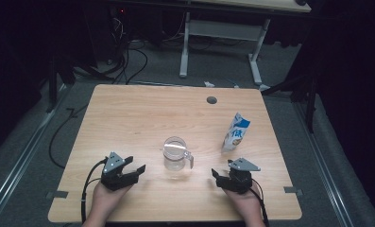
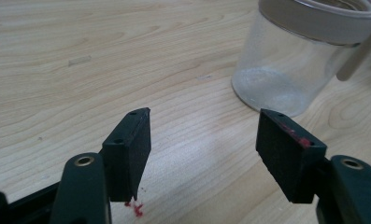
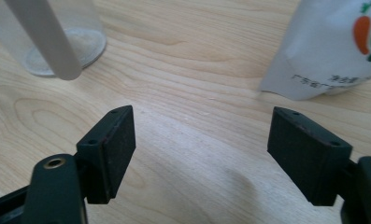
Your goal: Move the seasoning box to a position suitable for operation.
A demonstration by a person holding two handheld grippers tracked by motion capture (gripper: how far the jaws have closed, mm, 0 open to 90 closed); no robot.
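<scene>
A clear glass pitcher (image 1: 175, 153) with a handle stands upright near the middle of the wooden table (image 1: 128, 118). A white and blue carton (image 1: 235, 132) stands to its right. My left gripper (image 1: 137, 171) rests open on the table just left of the pitcher (image 2: 290, 60), nothing between its pads. My right gripper (image 1: 217, 176) is open too, lying right of the pitcher (image 3: 47, 37) and in front of the carton (image 3: 332, 51). A hand holds each gripper at the table's near edge.
A round grey cable hole (image 1: 211, 100) sits near the table's far edge. Beyond it stand a white desk frame (image 1: 220, 33) and loose cables (image 1: 123, 52) on the floor. Small red specks (image 2: 135, 208) mark the wood under the left gripper.
</scene>
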